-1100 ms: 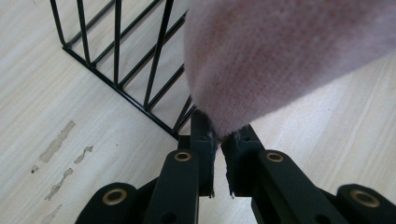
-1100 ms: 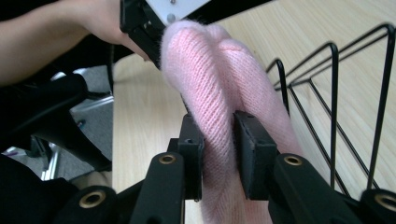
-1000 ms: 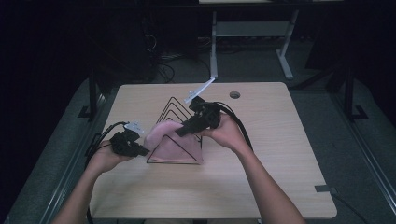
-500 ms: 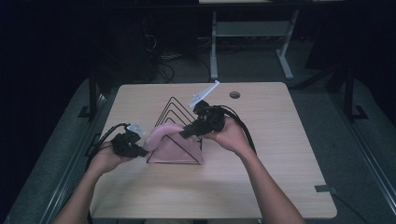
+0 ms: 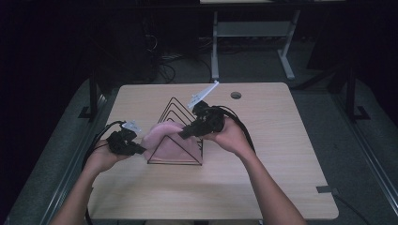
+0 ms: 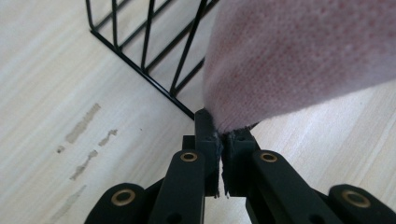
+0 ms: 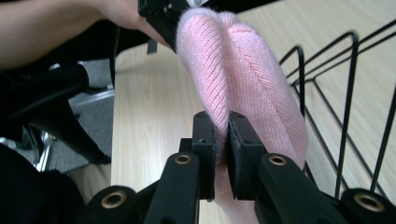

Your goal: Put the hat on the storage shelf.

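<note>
A pink knitted cloth [image 5: 164,140] hangs stretched between my two grippers, draped over the front of a black wire rack [image 5: 180,123] of triangular frames. My left gripper [image 5: 141,149] is shut on the cloth's left edge, low beside the rack's front corner. Its jaws pinch the cloth's hem [image 6: 223,133] in the left gripper view [image 6: 219,135]. My right gripper [image 5: 182,133] is shut on the cloth's right part, above the rack. The right gripper view shows the folded pink knit [image 7: 243,70] clamped between the jaws [image 7: 222,135], with the rack [image 7: 345,93] to the right.
The light wooden table [image 5: 281,154] has a round cable hole [image 5: 236,95] near its far edge. A white tag [image 5: 202,93] sticks up from the right gripper. Beyond the table stand a grey desk frame [image 5: 253,33] and cables on the floor.
The right gripper has moved slightly left and lower over the rack with the cloth. The left gripper has stayed near the rack's front left corner, still holding the cloth.
</note>
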